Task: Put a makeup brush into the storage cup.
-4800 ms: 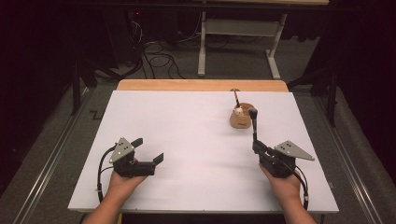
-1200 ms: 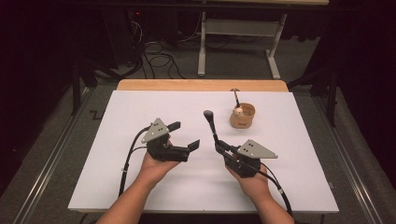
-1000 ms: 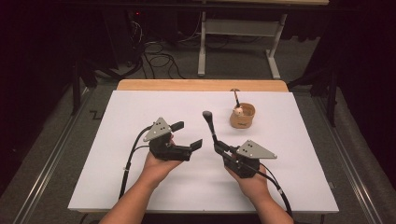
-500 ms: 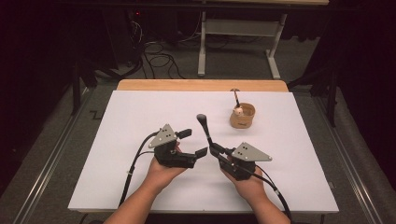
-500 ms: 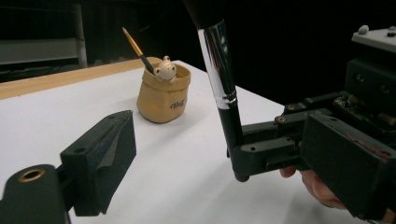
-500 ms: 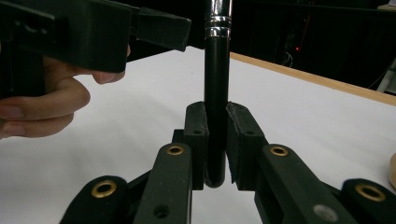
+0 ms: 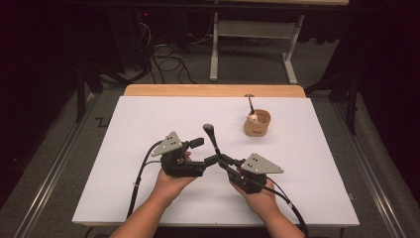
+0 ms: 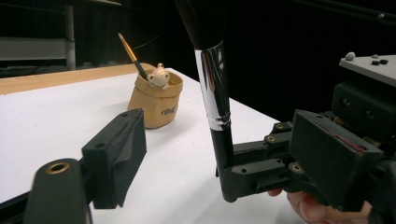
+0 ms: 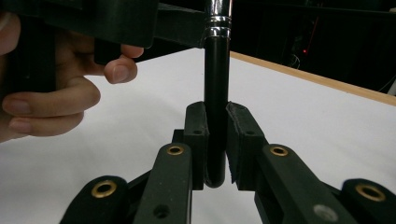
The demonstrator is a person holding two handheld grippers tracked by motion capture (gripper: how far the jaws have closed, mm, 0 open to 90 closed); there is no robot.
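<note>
Black-handled makeup brush point(image 7: 213, 140) with silver ferrule, upright, bristles up, above white table.

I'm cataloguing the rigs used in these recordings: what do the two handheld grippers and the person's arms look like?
Both the left gripper and the right gripper are matte black, with blocky jaws joined by brass-coloured pivot bushings. Each carries a grey three-cornered plate on top and trails a black cable toward the table's near edge. The forearms are bare; no sleeves, gloves or watch show.

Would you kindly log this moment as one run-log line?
right gripper: shut on brush | left gripper: open, closing around it | cup: apart
</note>
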